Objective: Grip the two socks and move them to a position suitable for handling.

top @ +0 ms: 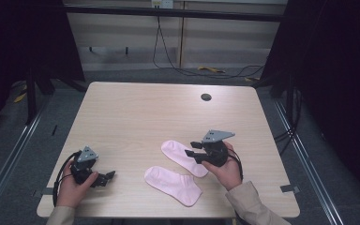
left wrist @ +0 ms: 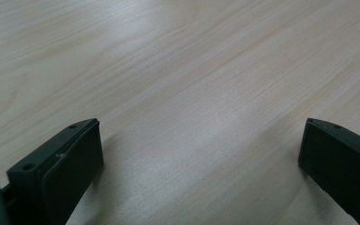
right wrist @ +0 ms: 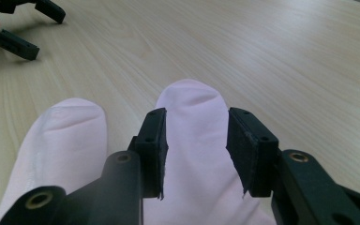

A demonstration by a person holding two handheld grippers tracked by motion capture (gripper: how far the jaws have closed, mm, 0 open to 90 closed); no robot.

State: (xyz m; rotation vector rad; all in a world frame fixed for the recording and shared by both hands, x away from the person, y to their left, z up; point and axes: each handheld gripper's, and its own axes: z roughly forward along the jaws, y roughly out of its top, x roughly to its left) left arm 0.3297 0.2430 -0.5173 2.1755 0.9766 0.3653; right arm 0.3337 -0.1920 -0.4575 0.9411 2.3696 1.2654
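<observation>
Pale wooden worktop (top: 136,112) carries two pink socks near its front edge. Right tongs (top: 193,153), jaws parted, hover over the farther sock (top: 180,157); left tongs (top: 107,178) rest low, jaws wide apart, beside the nearer sock (top: 171,184).

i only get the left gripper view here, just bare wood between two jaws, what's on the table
Observer: Two pink socks. The far sock and the near sock lie flat toward the person's right side of the table.
Operator: where's the other tool
Observer: The right tongs are over the far sock, the jaws apart above the fabric, nothing pinched.
Operator: and mine, near the socks?
Observer: No. The left tongs rest at the near left of the table, jaws wide, with bare wood between them and the near sock.
</observation>
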